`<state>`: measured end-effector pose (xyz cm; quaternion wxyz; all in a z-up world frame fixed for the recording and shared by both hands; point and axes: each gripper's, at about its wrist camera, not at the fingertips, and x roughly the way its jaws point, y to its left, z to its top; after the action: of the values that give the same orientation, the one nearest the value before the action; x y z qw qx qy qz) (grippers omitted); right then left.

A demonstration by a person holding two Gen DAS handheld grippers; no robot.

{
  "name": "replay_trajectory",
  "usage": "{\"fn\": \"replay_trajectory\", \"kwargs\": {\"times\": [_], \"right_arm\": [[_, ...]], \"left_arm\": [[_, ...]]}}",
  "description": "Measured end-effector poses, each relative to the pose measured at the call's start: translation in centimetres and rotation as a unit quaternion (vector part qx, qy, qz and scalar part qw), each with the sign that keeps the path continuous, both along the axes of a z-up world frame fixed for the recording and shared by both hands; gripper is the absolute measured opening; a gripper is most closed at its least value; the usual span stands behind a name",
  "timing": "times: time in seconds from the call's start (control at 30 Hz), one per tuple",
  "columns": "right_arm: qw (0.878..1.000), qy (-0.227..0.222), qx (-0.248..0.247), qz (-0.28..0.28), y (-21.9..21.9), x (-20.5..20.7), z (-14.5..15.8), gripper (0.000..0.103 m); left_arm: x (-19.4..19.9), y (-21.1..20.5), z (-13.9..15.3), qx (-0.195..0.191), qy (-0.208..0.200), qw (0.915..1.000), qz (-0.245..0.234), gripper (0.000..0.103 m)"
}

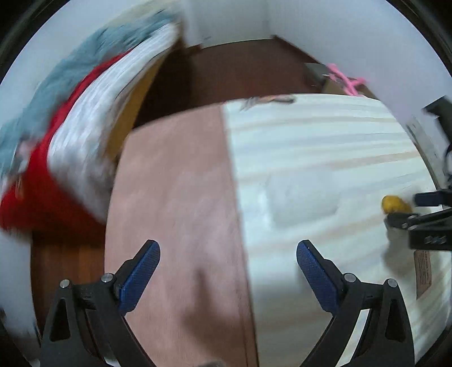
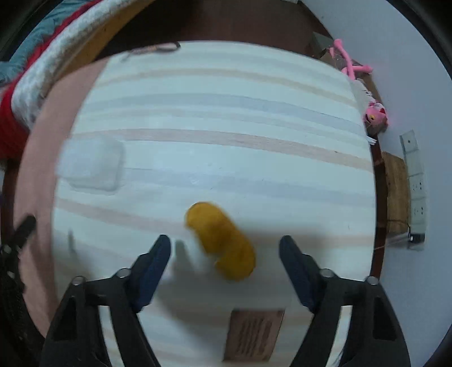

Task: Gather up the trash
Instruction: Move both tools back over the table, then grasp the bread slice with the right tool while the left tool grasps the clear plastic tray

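The left claw (image 1: 228,255) points steeply downward, its two blue-padded fingers (image 1: 141,271) spread wide from about 7 o'clock to 5 o'clock in its own view, with nothing between them. The right claw (image 2: 225,251) points straight down, its jaws parted and the pads (image 2: 154,268) pressing on nothing. In the left wrist view the right claw (image 1: 401,209) enters from 3 o'clock, its fingers reaching toward the centre. Both views are blurred.

White walls (image 1: 325,22), dark wood floor (image 1: 240,70), pale striped table (image 2: 226,118)
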<state>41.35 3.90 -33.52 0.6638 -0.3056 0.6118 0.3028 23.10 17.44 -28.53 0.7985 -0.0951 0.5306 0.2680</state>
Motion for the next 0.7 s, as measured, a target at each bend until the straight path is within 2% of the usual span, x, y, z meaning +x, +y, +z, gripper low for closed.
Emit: {"fn": "replay_trajectory", "kwargs": {"times": [0.03,0.1,0.17,0.23,0.37,0.47,0.5,0.53,0.57,0.6,0.7], "right_arm": [[1.000,0.005,-0.005,-0.001,0.0,0.5,-0.6,0.066],[1.000,0.006,0.013,-0.001,0.1,1.1,-0.3,0.044],[1.000,-0.008,0.002,-0.002,0.0,1.4,-0.2,0.035],[0.999,-0.012,-0.002,-0.046,-0.6,2.6,-0.3,0.033],[0.996,-0.012,0.004,-0.085,-1.4,4.2,0.2,0.035],[0.995,0.036,0.022,-0.089,-1.9,4.5,0.0,0.060],[0.995,0.041,0.026,-0.086,-1.9,4.6,0.0,0.061],[0.996,0.038,0.025,-0.081,-2.0,4.8,0.1,0.061],[0.996,0.036,0.024,-0.078,-2.1,5.0,0.3,0.061],[0.996,0.033,0.023,-0.077,-2.2,5.2,0.3,0.061],[0.995,0.027,0.022,-0.089,-2.6,5.8,0.2,0.061]], "left_arm": [[0.9,0.0,0.1,0.000,0.001,0.9997,-0.023,0.099],[2.9,-0.3,0.1,-0.001,0.008,0.9974,-0.072,0.099],[4.6,-1.0,0.0,0.009,0.023,0.9901,-0.138,0.099],[6.2,-1.6,-0.7,-0.002,0.040,0.9811,-0.189,0.099],[8.2,-2.6,-2.8,-0.018,0.085,0.9616,-0.260,0.098],[8.4,-2.9,-4.1,-0.035,0.101,0.9525,-0.285,0.096],[8.4,-3.0,-4.3,-0.037,0.106,0.9521,-0.285,0.086],[8.4,-3.0,-4.5,-0.045,0.106,0.9519,-0.284,0.084],[8.3,-2.9,-4.3,-0.056,0.099,0.9544,-0.276,0.077],[8.1,-2.8,-4.0,-0.062,0.088,0.9579,-0.266,0.069],[7.4,-2.2,-3.3,-0.082,0.074,0.9719,-0.208,0.061]]}}
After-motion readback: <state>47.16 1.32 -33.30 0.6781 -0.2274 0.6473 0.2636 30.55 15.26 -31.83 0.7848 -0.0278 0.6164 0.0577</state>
